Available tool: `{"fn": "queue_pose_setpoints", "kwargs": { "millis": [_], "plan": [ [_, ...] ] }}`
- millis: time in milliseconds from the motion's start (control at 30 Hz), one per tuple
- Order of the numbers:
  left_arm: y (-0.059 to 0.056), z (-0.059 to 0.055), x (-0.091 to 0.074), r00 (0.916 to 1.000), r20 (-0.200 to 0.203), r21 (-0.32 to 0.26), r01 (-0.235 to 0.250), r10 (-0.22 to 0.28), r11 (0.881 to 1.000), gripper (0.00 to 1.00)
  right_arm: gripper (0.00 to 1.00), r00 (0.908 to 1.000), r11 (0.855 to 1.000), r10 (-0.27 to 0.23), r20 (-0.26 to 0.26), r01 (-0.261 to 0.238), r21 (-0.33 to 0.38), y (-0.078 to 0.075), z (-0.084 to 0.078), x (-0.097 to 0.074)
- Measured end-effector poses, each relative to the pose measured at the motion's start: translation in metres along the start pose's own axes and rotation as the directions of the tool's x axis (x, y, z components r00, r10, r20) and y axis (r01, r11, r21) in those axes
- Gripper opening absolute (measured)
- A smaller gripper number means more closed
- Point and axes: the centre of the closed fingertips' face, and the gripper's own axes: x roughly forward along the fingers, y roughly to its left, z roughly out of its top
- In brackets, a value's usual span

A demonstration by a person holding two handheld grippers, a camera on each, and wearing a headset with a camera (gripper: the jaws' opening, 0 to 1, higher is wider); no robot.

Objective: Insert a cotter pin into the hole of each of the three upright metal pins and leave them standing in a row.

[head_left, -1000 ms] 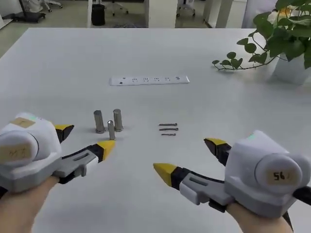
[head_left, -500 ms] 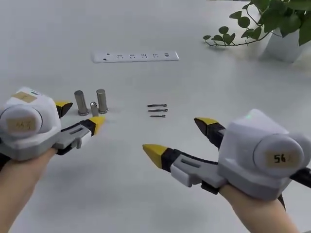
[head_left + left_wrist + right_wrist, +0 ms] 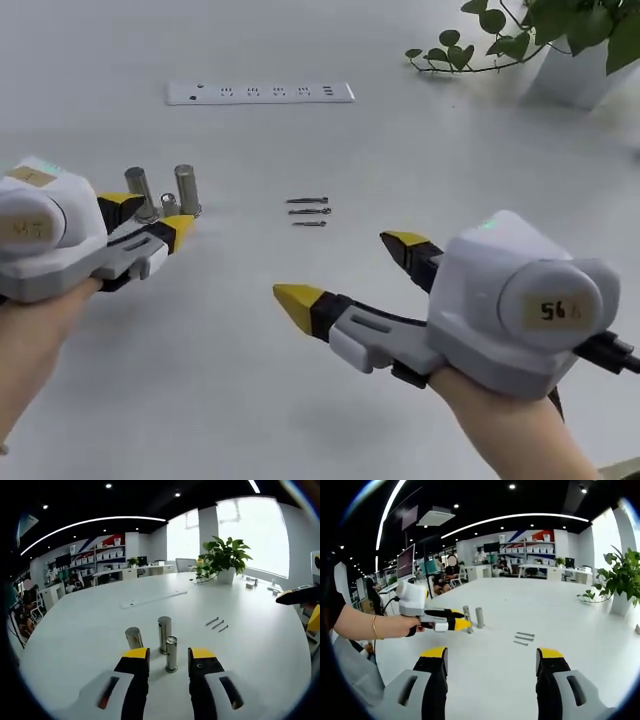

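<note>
Metal pins [image 3: 185, 188] — three, upright, bunched in a tight cluster rather than a row, no cotter pin through any that I can make out.

Nearest the person, the right gripper [image 3: 345, 268] hangs over bare table [image 3: 230, 400], jaws spread wide with nothing between them. The left gripper [image 3: 152, 212] is likewise spread and empty. In the left gripper view its yellow tips flank the short pin [image 3: 171, 652], which stands just ahead between them; contact cannot be told. Two taller pins [image 3: 164, 632] stand close behind it.

Cotter pins [image 3: 308, 211] lie flat, three side by side, right of the cluster and well apart from both grippers. Beyond them is a power strip [image 3: 260, 93], with a plant [image 3: 540, 25] at the far right.

Step in hand, as I read it: take hold of the short pin. Close low on its body, jaws square to it, so it does not tip into the neighbours and its upper part is free — the hole is too small to see from here. The right gripper then wants one cotter pin by its head, legs pointing out. Lift the outermost one so the other two are not scattered.
</note>
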Motion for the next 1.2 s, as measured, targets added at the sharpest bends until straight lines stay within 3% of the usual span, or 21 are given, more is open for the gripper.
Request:
{"fn": "queue_pose_setpoints", "kwargs": {
  "millis": [200, 600, 1200],
  "plan": [
    [-0.002, -0.005, 0.007, 0.9996, -0.006, -0.005, 0.027, -0.027, 1.000, 0.17, 0.69, 0.9999, 1.000, -0.004, -0.011, 0.004, 0.000, -0.001, -0.003, 0.002],
    [-0.002, -0.005, 0.012, 0.9991, 0.005, 0.001, 0.043, -0.043, 0.999, 0.06, 0.68, 0.9995, 1.000, -0.012, -0.029, 0.012, 0.009, -0.004, -0.009, 0.002],
    [0.000, -0.007, 0.009, 0.9998, -0.014, -0.040, -0.018, 0.018, 0.999, 0.06, 0.67, 0.9996, 1.000, -0.013, -0.024, 0.014, 0.015, -0.003, -0.008, 0.000]
  ]
}}
